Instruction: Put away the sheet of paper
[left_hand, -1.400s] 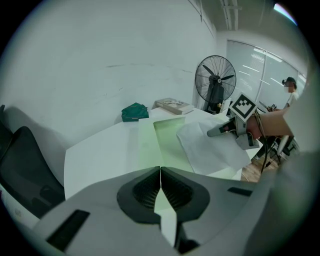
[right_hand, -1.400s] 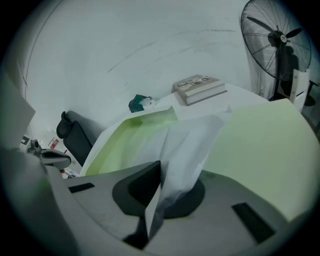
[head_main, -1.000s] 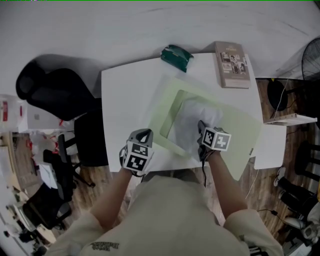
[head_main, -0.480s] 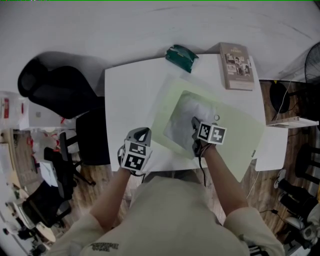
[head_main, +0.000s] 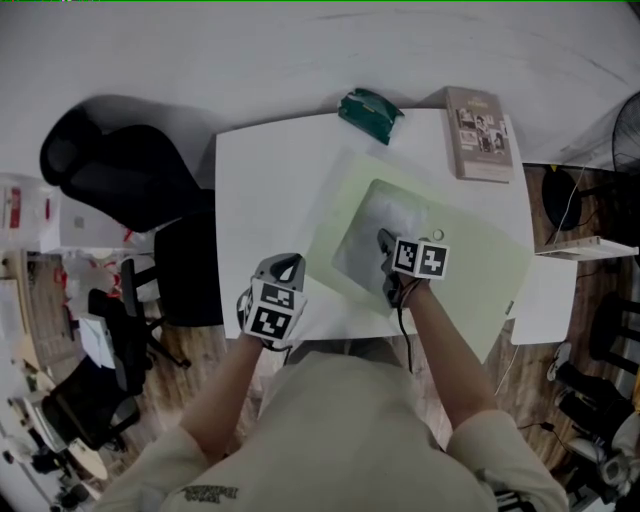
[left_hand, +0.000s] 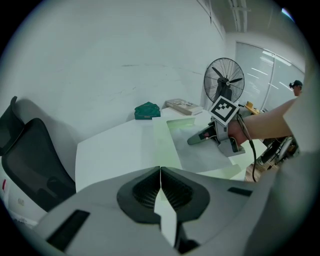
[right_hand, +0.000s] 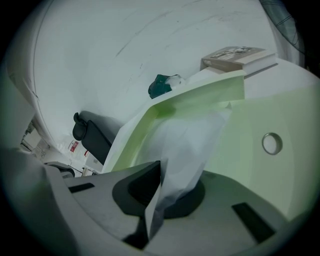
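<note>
Your left tool (left_hand: 160, 171) sits shut and empty at the near edge. Your right tool (head_main: 385, 245), clamped on the sheet of paper (head_main: 385, 215), has pushed forward, sliding it deeper into the pale green folder (head_main: 475, 265), so it looks nearly filed. Around the white worktop (head_main: 260, 190): a black chair (head_main: 110, 175), a green pouch (head_main: 370, 110), a book (head_main: 484, 132).

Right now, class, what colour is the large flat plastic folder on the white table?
Pale green; the folder shows best in the head view.
</note>
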